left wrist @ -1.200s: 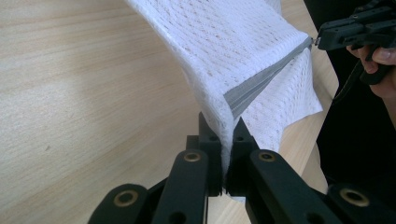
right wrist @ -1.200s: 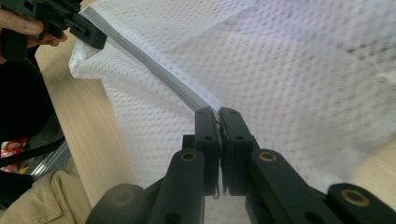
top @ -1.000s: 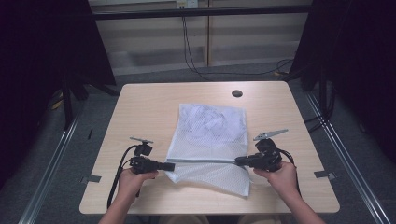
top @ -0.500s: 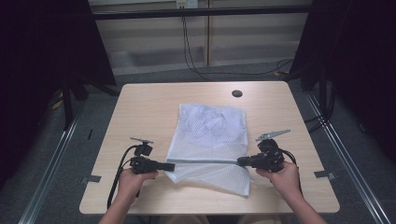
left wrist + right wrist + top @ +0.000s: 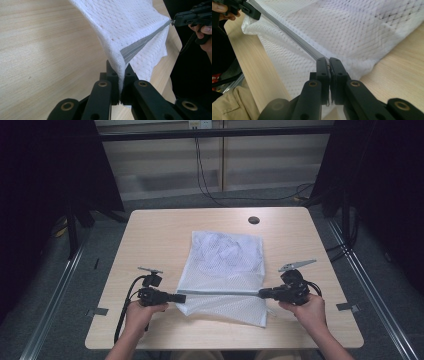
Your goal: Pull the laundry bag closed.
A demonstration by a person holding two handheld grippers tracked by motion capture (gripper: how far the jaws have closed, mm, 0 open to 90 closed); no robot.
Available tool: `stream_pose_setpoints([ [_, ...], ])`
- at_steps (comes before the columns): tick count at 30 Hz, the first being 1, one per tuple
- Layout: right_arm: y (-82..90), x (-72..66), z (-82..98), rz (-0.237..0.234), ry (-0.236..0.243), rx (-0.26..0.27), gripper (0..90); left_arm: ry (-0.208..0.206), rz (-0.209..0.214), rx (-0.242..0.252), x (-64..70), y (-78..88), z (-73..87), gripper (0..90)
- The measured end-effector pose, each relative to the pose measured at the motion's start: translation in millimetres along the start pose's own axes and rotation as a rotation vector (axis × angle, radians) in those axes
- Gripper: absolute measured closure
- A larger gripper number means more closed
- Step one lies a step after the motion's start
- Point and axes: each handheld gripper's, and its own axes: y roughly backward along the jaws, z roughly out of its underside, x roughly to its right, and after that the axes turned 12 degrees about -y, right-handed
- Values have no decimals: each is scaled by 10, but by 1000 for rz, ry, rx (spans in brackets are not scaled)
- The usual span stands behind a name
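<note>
1. One wooden surface [image 5: 160, 235] carries the work. It is pale, with rounded corners, and a small dark round hole [image 5: 253, 220] sits near its far edge.
2. On the middle of the surface lies a white mesh bag [image 5: 225, 265]. Its far part rests flat on the wood, and something white and crumpled shows through the mesh there. Its near part is lifted a little from the wood.
3. Along the near part of the bag runs a grey zipper band [image 5: 220, 293]. It is pulled straight between the two grippers, from left to right in the high view.
4. The left hand-held gripper [image 5: 183, 297] is clamped on the left end of the bag. In the left gripper view its two black jaws stand together with white mesh and the grey band [image 5: 140, 43] pinched between them.
5. The right hand-held gripper [image 5: 261, 294] is clamped on the right end of the zipper band. In the right gripper view its jaws are pressed together on the end of the grey band [image 5: 297, 41], with the mesh [image 5: 362, 32] spread beyond them.
6. Both hands rest near the front edge of the surface, well apart from each other, with the bag between them.
</note>
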Motion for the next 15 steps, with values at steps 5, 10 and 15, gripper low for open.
stream_pose_setpoints([
  [5,53,40,23,3,-8,8,872,-3,9,-7,-5,-16,-2,886],
  [10,55,31,49,1,-5,3,872,-8,12,-14,-7,-19,0,886],
  [15,65,42,62,16,4,2,872,1,13,-14,-1,-15,2,886],
])
